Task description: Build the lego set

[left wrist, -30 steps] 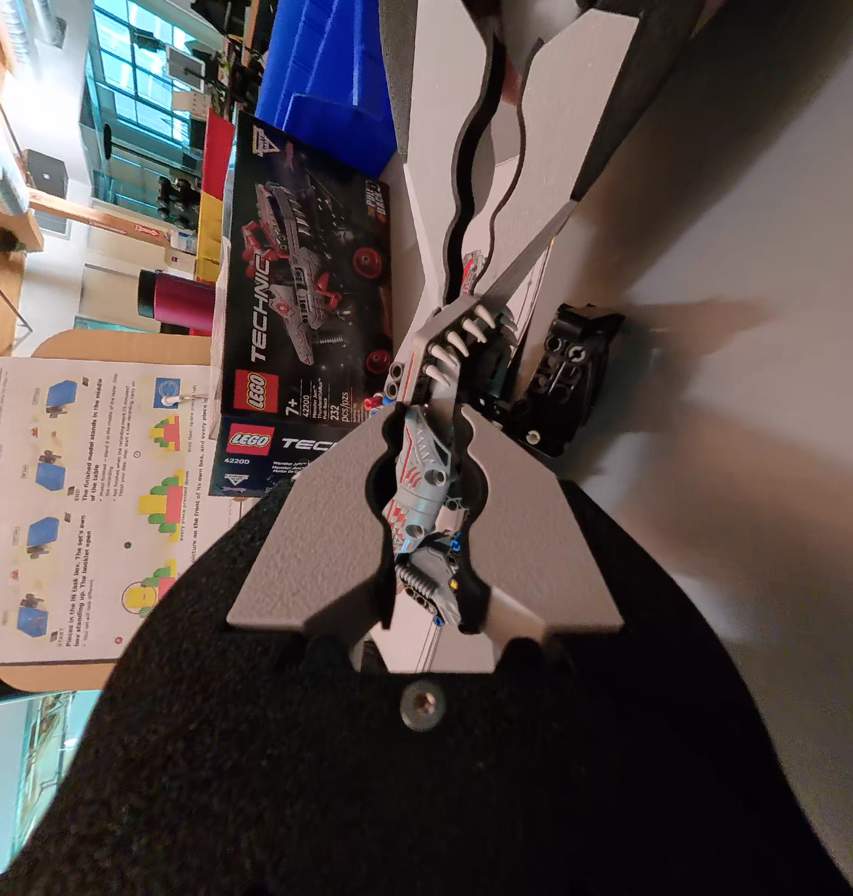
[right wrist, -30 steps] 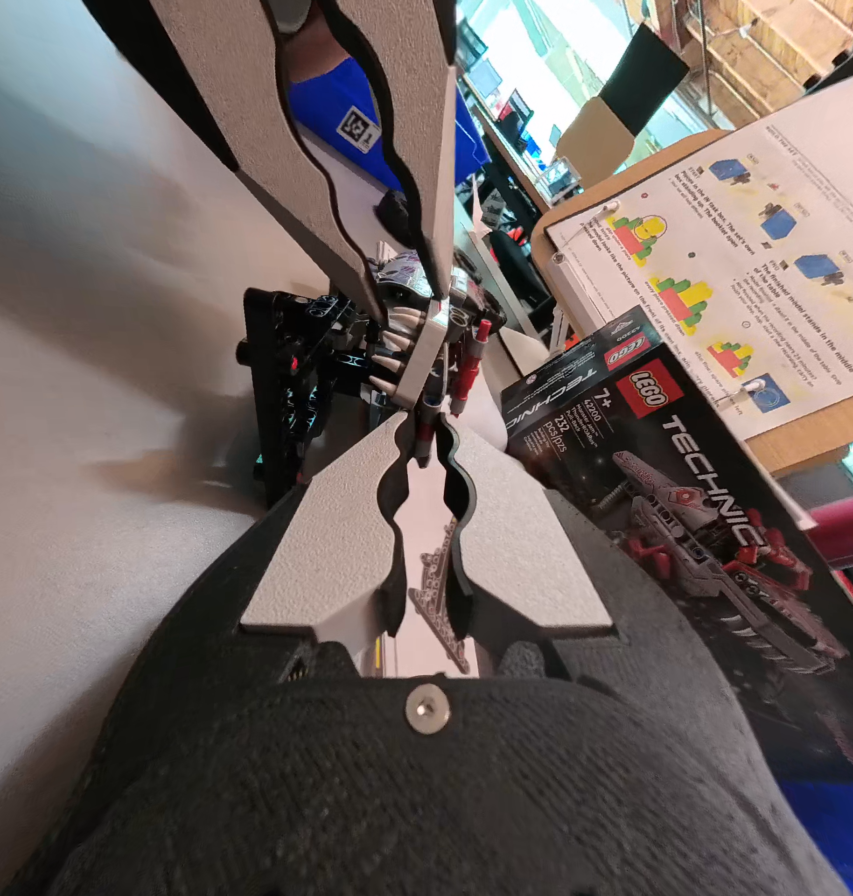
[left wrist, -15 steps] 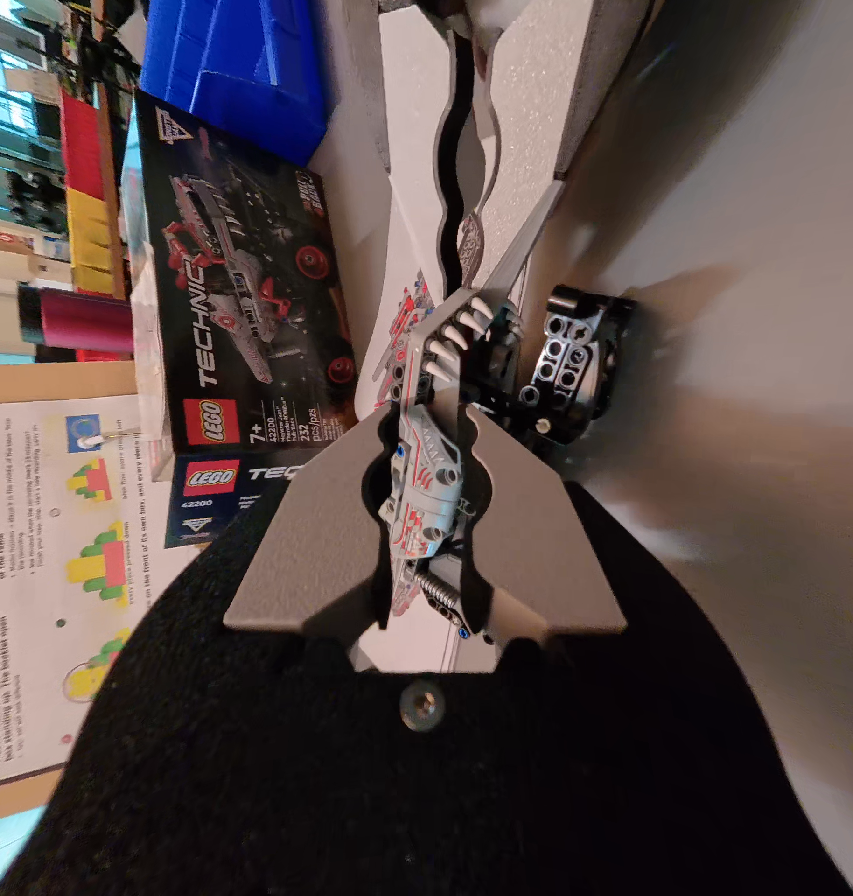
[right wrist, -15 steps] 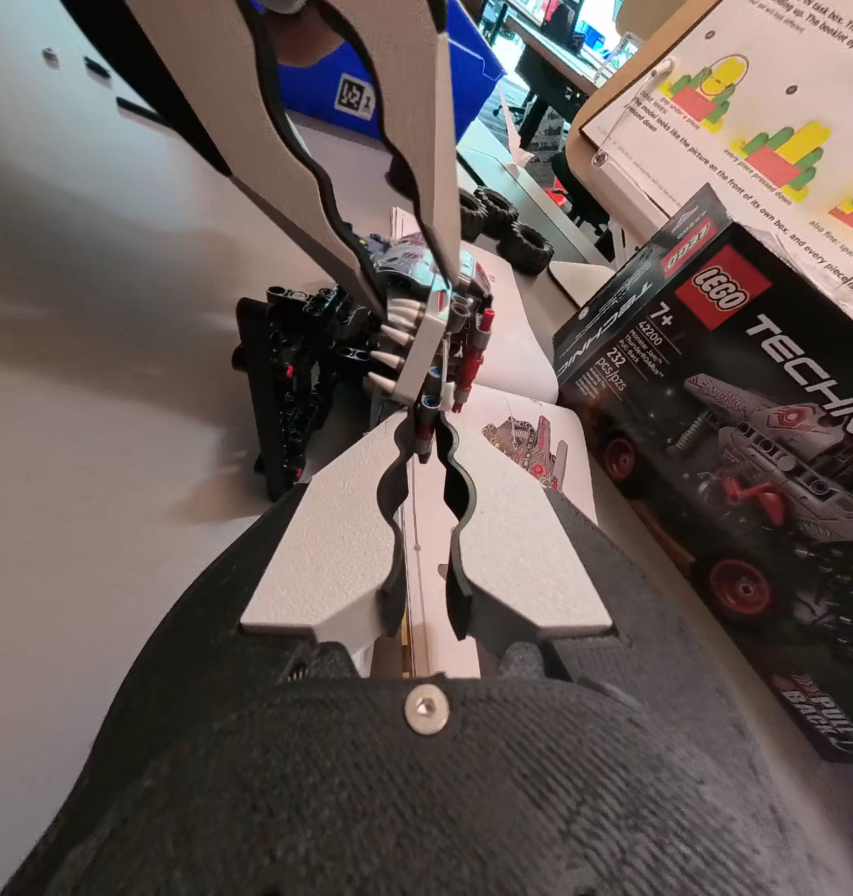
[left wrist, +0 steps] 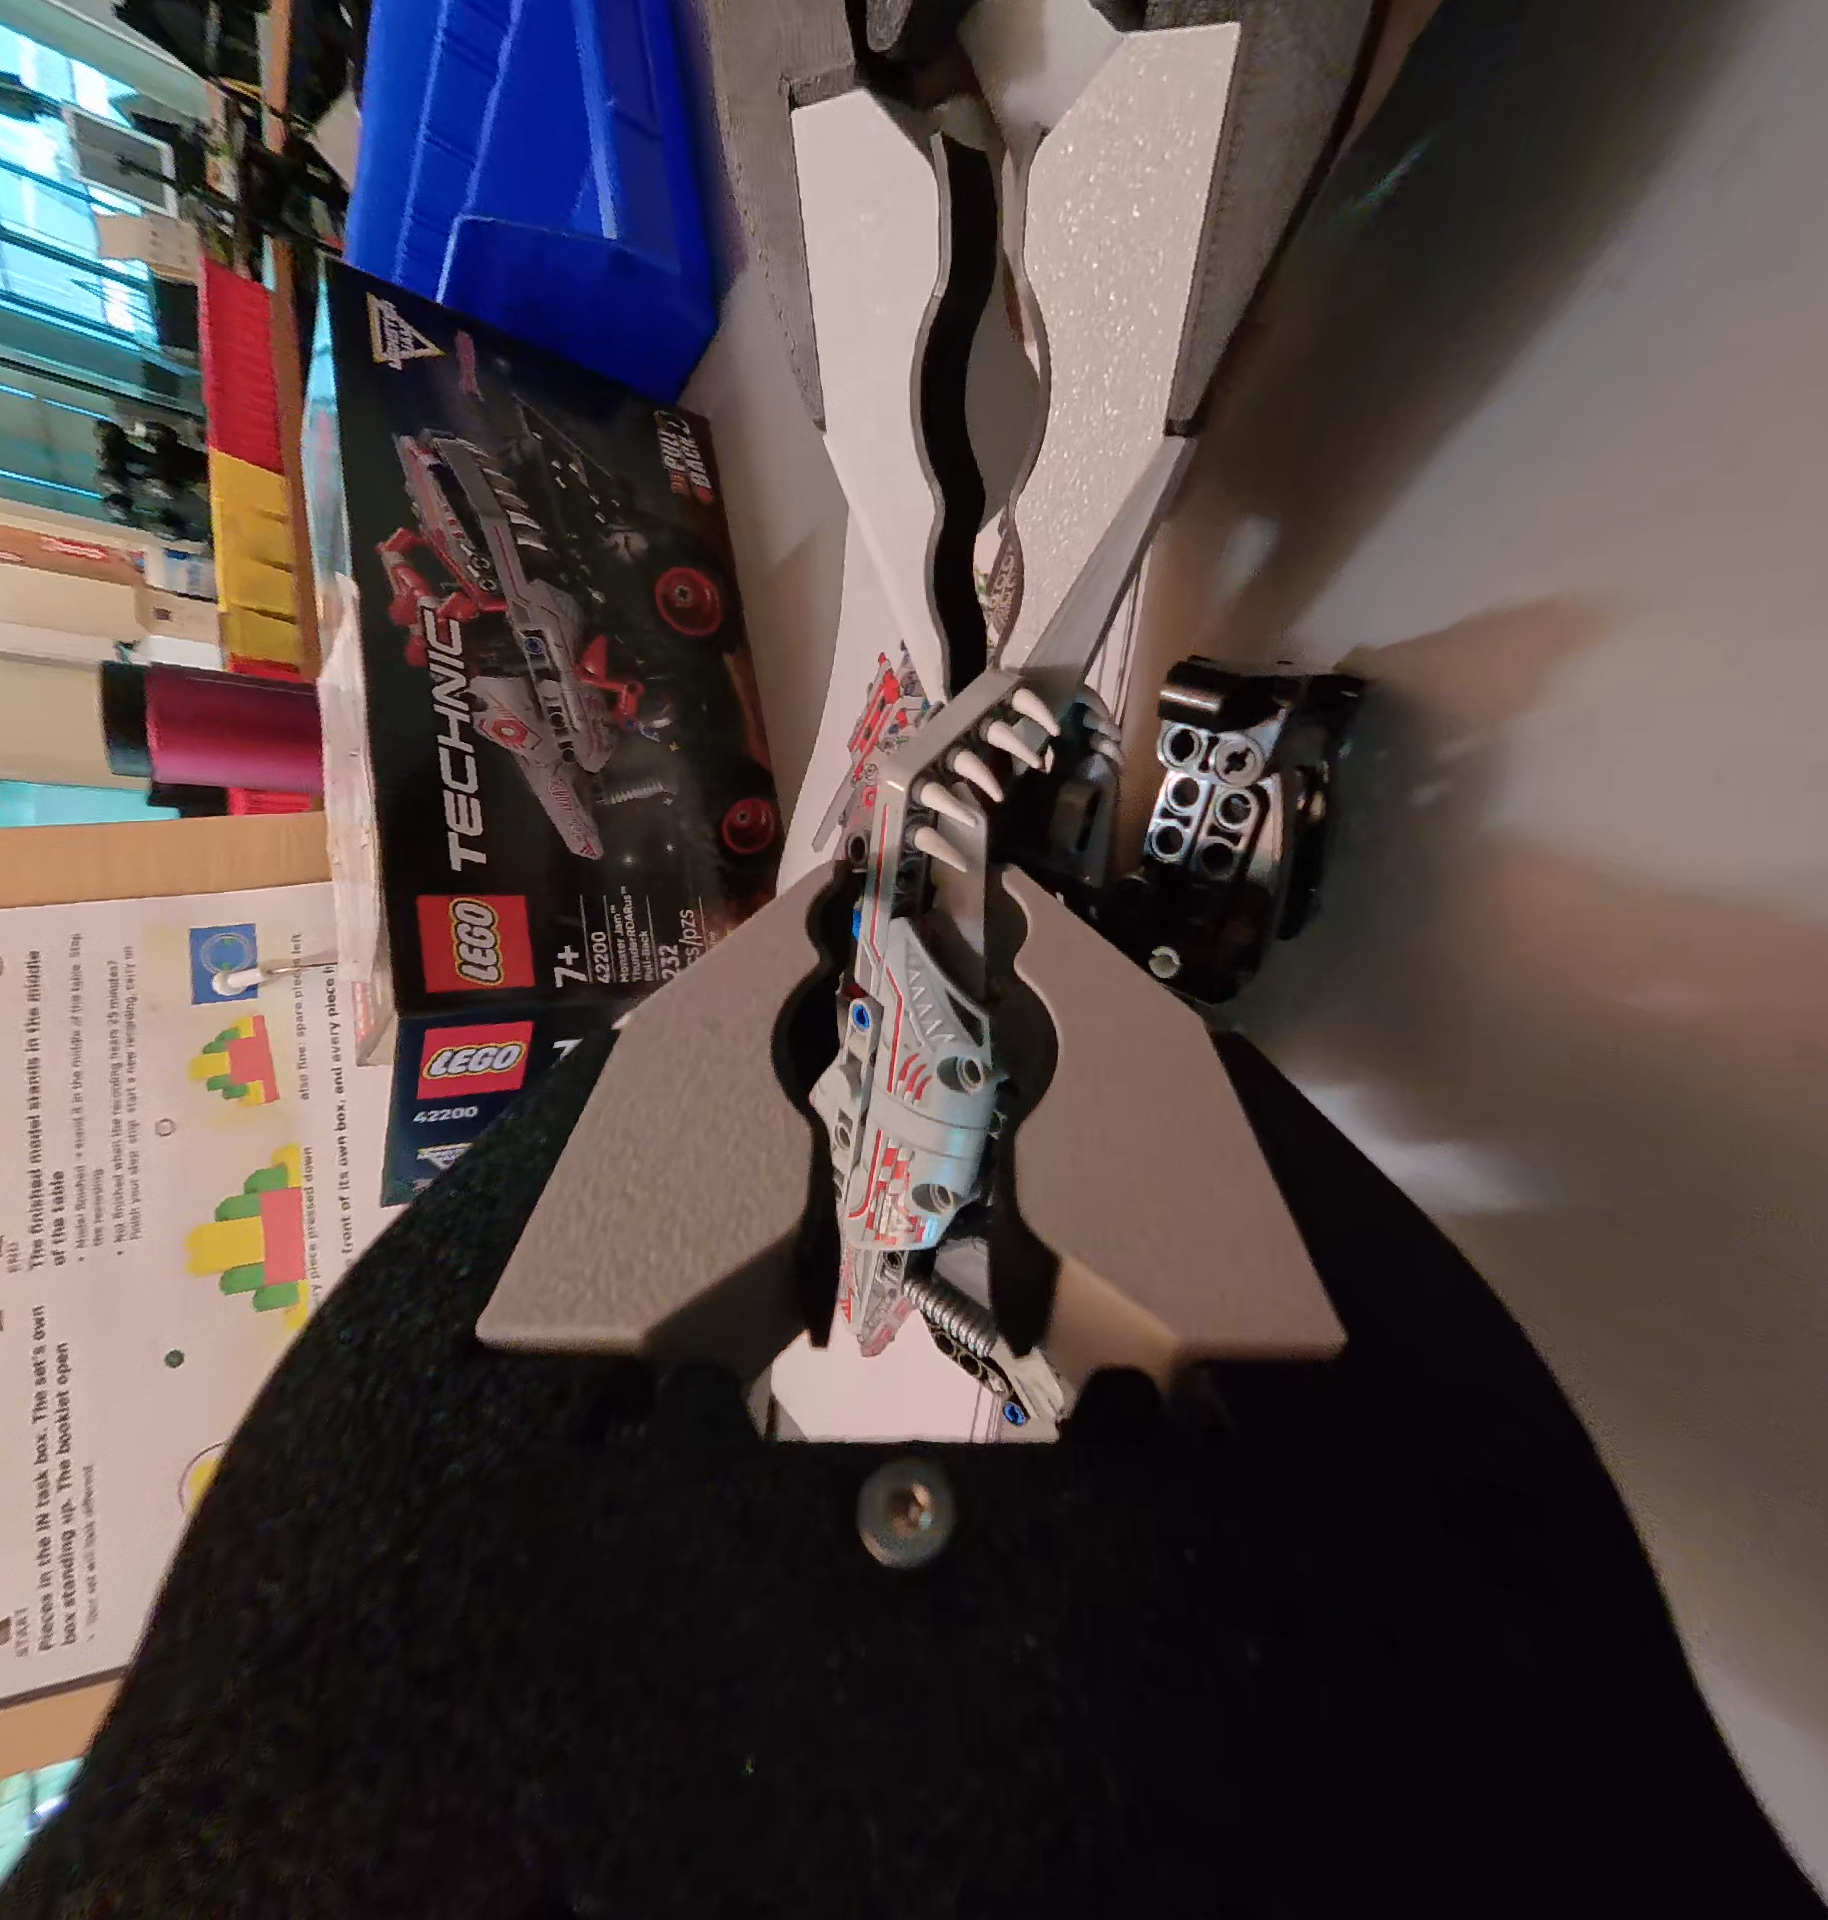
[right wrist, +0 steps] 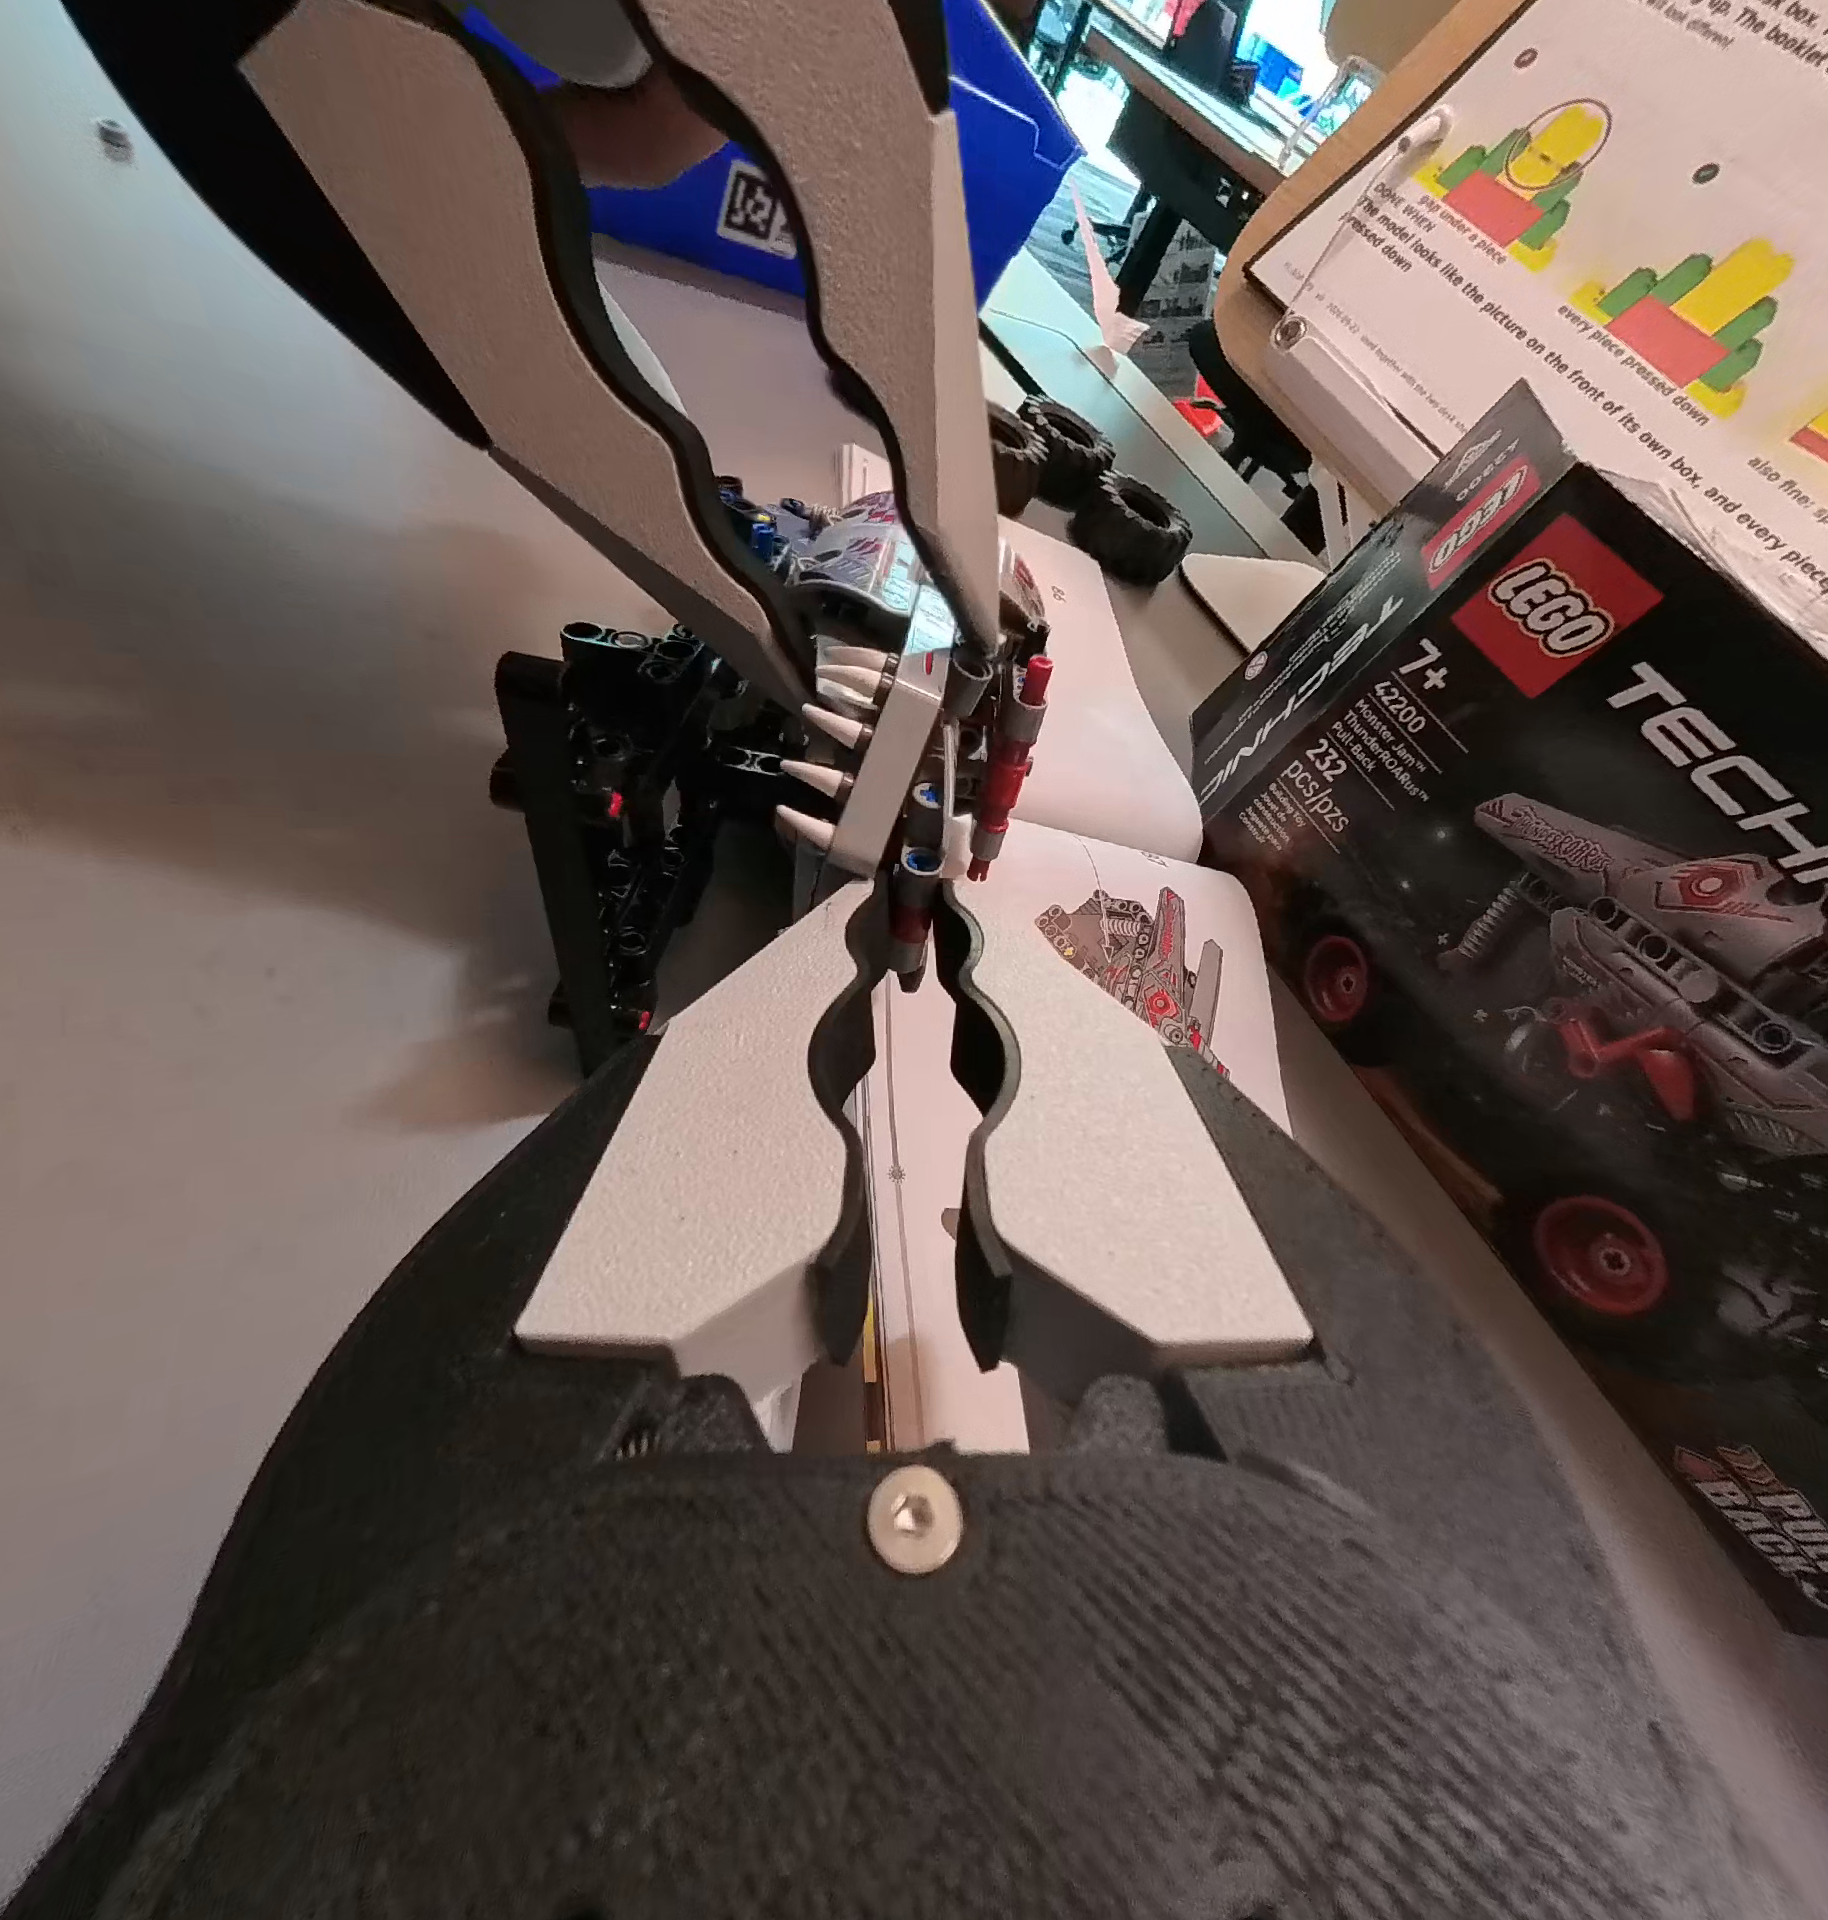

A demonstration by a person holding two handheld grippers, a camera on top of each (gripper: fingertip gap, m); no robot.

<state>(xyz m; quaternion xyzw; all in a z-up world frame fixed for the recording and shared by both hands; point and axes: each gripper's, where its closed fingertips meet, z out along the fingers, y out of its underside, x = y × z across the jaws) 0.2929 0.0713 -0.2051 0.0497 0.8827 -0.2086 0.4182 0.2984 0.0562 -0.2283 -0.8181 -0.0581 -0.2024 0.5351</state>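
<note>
My left gripper [left wrist: 915, 904] is shut on the grey Lego model body with red markings [left wrist: 910, 1101] and holds it above the table. It comes in from the top of the right wrist view [right wrist: 868, 634]. A grey jaw piece with white teeth [left wrist: 951, 790] sticks out ahead of the fingers and also shows in the right wrist view [right wrist: 889, 769]. My right gripper [right wrist: 908, 920] is shut on a red and grey rod [right wrist: 912, 914] at the model's end. It comes in from the top of the left wrist view [left wrist: 993, 644]. A black chassis frame [left wrist: 1232, 810] hangs off the model [right wrist: 619, 831].
The black Lego box [left wrist: 536, 727] stands to one side [right wrist: 1616, 883]. An open instruction booklet [right wrist: 1097, 935] lies under the model. Black tyres [right wrist: 1086, 488] lie behind it. A blue bin [left wrist: 536, 177], a printed sheet on a board [left wrist: 110, 1247] and a red bottle [left wrist: 224, 727] stand farther off. Less than 4 cm separates the two grippers' tips.
Both grippers keep their hold on the model. The model and both grippers have turned and shifted a little, so the box and the sheet have slid across both views.
</note>
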